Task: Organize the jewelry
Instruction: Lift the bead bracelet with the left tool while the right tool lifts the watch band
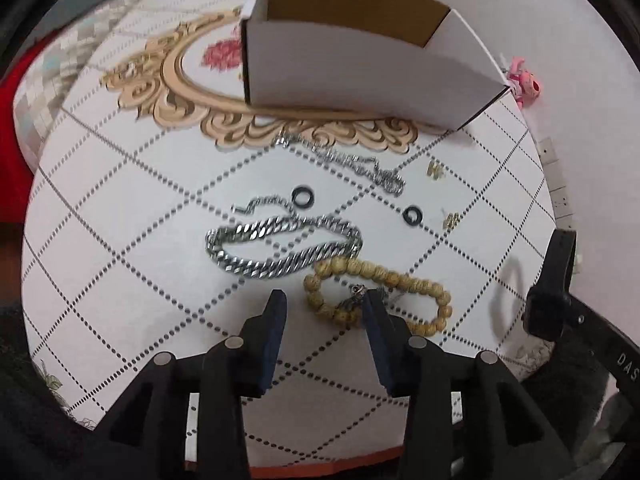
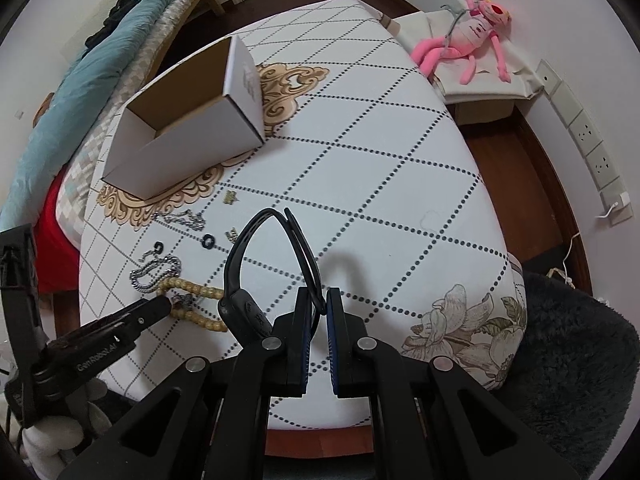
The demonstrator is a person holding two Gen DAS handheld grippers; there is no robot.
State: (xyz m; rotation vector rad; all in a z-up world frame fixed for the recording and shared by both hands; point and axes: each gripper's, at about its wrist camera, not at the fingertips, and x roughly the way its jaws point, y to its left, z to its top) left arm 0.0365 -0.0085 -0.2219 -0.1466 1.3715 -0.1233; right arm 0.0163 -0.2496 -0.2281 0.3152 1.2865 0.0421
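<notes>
On the patterned tablecloth (image 1: 120, 240) lie a thick silver chain (image 1: 280, 248), a thin silver chain (image 1: 352, 164), two black rings (image 1: 303, 198) (image 1: 412, 215), two small gold earrings (image 1: 435, 170) (image 1: 451, 221) and a tan bead bracelet (image 1: 384, 280). My left gripper (image 1: 325, 308) points down with its jaws apart. The bracelet's left end lies between the fingers, and the pads are not pressing on it. My right gripper (image 2: 320, 312) is shut on a black wristband (image 2: 248, 264), held above the table to the right.
An open white cardboard box (image 1: 360, 68) (image 2: 192, 148) stands at the back of the table, beyond the jewelry. A pink plush toy (image 2: 472, 36) lies on a side surface at the far right. A dark fluffy cushion (image 2: 580, 340) is by the table's right edge.
</notes>
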